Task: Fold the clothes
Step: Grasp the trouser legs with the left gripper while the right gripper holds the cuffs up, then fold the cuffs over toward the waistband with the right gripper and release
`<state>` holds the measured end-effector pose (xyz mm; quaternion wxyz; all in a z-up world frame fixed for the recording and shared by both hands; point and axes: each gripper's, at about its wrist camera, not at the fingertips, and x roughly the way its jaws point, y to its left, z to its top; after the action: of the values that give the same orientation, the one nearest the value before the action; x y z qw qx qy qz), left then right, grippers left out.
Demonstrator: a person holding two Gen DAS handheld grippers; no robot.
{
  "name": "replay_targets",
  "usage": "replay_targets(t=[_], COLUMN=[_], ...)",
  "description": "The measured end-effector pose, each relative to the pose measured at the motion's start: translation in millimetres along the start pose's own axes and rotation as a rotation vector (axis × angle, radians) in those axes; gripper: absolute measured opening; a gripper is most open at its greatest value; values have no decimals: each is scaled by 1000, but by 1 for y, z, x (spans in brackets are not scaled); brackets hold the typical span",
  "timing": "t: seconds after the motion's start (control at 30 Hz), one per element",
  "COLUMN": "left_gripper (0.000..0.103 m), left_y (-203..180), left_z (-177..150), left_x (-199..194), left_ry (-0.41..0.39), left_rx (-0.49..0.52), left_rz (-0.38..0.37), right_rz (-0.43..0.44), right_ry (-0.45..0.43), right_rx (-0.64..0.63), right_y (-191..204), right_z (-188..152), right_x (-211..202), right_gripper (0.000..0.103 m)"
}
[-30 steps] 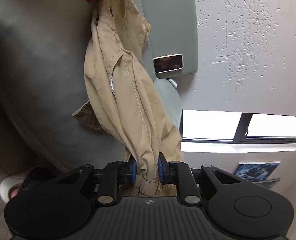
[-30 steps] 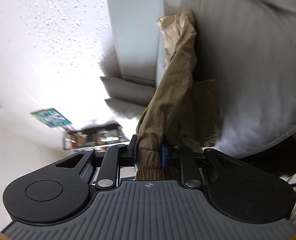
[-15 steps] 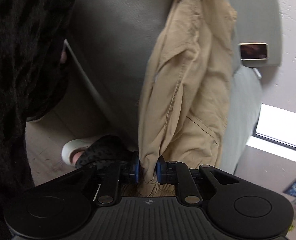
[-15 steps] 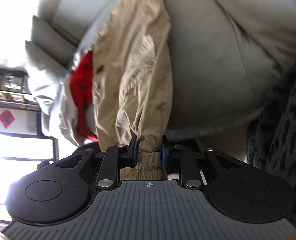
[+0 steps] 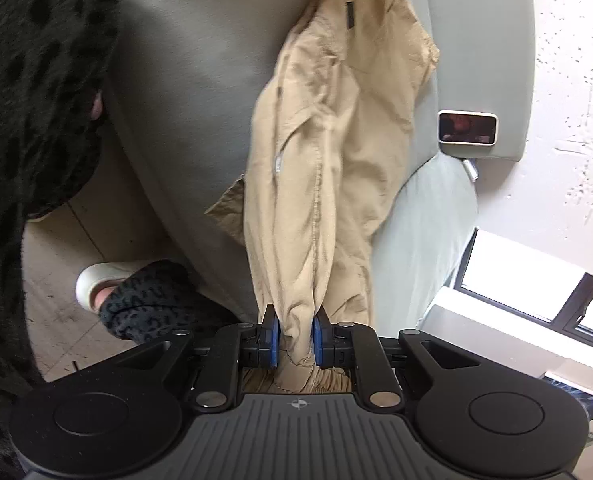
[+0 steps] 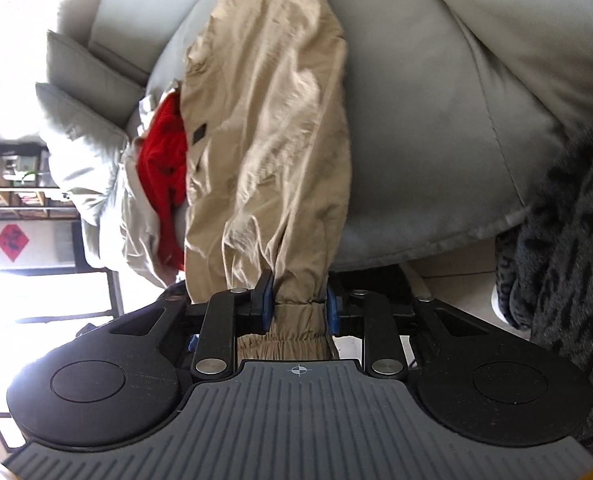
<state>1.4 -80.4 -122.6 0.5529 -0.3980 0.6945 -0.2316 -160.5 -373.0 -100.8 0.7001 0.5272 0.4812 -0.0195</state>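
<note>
A pair of tan trousers (image 5: 328, 152) stretches away over the grey sofa (image 5: 192, 92). My left gripper (image 5: 295, 338) is shut on a bunched end of the cloth, which fills the gap between the blue pads. In the right wrist view the same tan trousers (image 6: 272, 128) hang from my right gripper (image 6: 298, 304), shut on a leg just above its elastic cuff (image 6: 284, 340). The far end of the trousers lies on the sofa cushion (image 6: 424, 128).
A red garment (image 6: 166, 172) and pale cloth (image 6: 116, 216) lie beside the trousers on the sofa. A person's leopard-print clothing (image 5: 36, 92) and slippered foot (image 5: 96, 280) stand at the left. A phone (image 5: 467, 128) rests on the armrest. A window (image 5: 536, 280) is at lower right.
Both grippers swung with the trousers still clamped; the views turned from the wall and ceiling toward the sofa seat. The red garment and the person's clothing came into sight.
</note>
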Motion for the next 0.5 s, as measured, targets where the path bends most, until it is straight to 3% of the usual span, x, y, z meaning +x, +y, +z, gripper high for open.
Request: replay_targets(t=[0.2, 0.33, 0.4, 0.47, 0.5], left_gripper=[16, 28, 41, 67, 74], left_y=[-24, -40, -47, -55, -60], left_z=[19, 32, 38, 44, 49], left_x=[1, 2, 3, 3, 4], left_ry=[-44, -73, -87, -102, -112], left_rx=[-2, -3, -4, -5, 2], left_rz=[-18, -31, -37, -43, -43], right_rz=[27, 49, 64, 77, 77], right_ry=[-19, -36, -46, -59, -71], right_rx=[-4, -2, 1, 4, 6], right_y=[16, 27, 34, 41, 45], right_z=[13, 25, 34, 44, 50], right_x=[-8, -12, -10, -6, -3], right_gripper=[33, 34, 35, 35, 35])
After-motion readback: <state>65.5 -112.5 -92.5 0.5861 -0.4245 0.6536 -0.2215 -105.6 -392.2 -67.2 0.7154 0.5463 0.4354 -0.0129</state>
